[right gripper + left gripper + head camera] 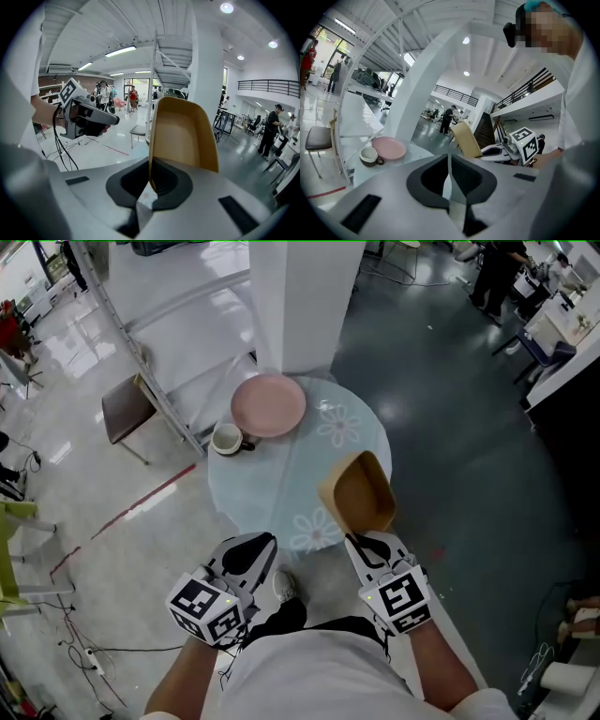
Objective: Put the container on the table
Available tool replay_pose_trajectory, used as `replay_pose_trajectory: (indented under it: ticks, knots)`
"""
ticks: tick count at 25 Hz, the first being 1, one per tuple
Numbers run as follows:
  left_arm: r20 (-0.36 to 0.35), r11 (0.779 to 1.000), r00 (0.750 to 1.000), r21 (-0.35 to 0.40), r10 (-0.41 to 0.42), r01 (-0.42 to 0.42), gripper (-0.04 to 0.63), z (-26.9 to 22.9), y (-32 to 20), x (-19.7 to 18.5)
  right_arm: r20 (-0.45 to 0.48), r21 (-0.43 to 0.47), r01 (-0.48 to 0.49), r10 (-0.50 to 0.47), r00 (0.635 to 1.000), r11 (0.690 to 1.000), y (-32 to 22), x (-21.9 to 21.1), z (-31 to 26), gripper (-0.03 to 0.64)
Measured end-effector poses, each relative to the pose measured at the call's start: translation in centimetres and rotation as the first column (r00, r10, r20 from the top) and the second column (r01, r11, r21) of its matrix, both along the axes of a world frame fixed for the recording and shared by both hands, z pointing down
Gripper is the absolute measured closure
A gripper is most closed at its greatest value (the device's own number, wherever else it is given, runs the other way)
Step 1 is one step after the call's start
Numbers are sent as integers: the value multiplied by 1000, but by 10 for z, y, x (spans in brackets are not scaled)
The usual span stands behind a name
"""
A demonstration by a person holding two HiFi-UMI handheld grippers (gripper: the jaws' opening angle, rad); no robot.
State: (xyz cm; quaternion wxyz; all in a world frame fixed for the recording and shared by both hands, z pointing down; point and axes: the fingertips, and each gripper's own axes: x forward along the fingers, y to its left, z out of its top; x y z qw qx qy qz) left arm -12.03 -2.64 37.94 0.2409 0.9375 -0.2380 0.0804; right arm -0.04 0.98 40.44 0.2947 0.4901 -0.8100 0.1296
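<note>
Overhead, the right hand-held gripper (367, 542) holds the tan container (359, 493) over the near edge of the round table (258, 488), apart from the pink plate (269, 405) and cup (228, 439); the left gripper view shows the left hand-held gripper (449, 174) with jaws together and empty; the right gripper view shows jaws clamped on the container's wall.

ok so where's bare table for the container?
Bare glass spans the middle and near left of the table, between the pink plate and the container held by the right gripper. Crowded only at far left: plate and cup side by side.
</note>
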Motion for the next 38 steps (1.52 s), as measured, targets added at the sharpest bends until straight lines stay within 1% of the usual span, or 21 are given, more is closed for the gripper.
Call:
replay_pose_trajectory:
  ticks: [5, 13, 19, 24, 29, 38]
  knots:
    - [-9, 1000, 1000, -8, 3, -3, 554, -2, -15, -6, -7, -7, 1, -1, 1000, 1000, -12, -8, -3, 592]
    - [-8, 1000, 1000, 1, 10, -10, 554, -4, -30, -9, -10, 5, -6, 6, 1000, 1000, -30, -11, -6, 592]
    - [-1, 1000, 1000, 2, -3, 3, 554, -8, -42, 0, 3, 4, 2, -2, 1000, 1000, -44, -1, -8, 592]
    - [16, 999, 999, 9, -35, 35, 554, -8, -57, 6, 20, 8, 22, -22, 1000, 1000, -66, 11, -5, 592]
    - [40, 996, 996, -2, -85, 85, 554, -3, -75, 16, 43, -2, 62, -61, 997, 998, -92, 26, 4, 592]
    - [85, 985, 983, -32, -164, 167, 554, 12, -113, 55, 123, -61, 134, -126, 984, 989, -143, 65, 37, 592]
